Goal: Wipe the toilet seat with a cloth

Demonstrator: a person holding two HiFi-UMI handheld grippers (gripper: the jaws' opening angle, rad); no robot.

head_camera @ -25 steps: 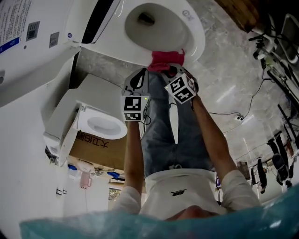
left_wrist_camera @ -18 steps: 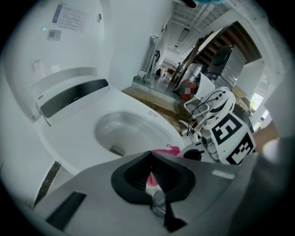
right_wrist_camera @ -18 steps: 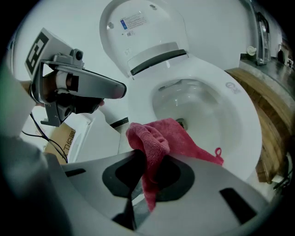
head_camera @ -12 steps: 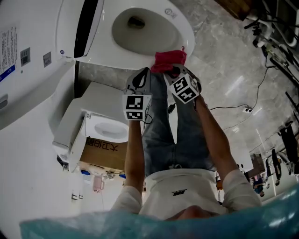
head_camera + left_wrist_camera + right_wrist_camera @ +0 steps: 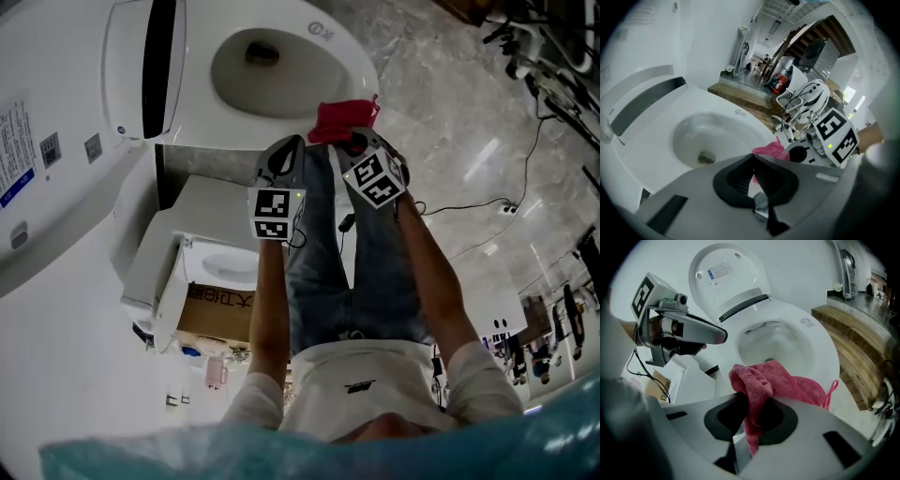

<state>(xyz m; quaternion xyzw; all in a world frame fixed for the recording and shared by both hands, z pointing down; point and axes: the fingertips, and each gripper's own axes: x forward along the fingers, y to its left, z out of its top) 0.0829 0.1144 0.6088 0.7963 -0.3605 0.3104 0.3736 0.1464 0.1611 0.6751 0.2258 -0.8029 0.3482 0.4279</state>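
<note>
Gripping just a bunched fold of the pink cloth (image 5: 783, 380) at the toilet seat's (image 5: 353, 67) 4 o'clock rim, right gripper (image 5: 751, 411) might drop it into the bowl (image 5: 267, 66), while left gripper (image 5: 753, 174) idles, jaws together, empty.

Left gripper (image 5: 753, 159): grey plastic body, black pads (image 5: 738, 177) lining the jaws, bare metal fitting (image 5: 760, 204) just behind the jaws. Right gripper (image 5: 751, 404): same build, grey w/ black pads.

Marker cubes: left cube (image 5: 272, 214) and right cube (image 5: 374, 180) sit well behind the jaws. Both are white w/ black square markers. A small green light (image 5: 296, 196) sits on the left cube's edge.

Cables: thin black cable (image 5: 298, 236) runs behind the left cube. A black plug (image 5: 343, 222) w/ lead sits behind the right gripper.

Clothing: white T-shirt (image 5: 398, 364), short sleeves (image 5: 251, 401), small black logo (image 5: 360, 385) at chest ctr, blue jeans (image 5: 323, 281).
</note>
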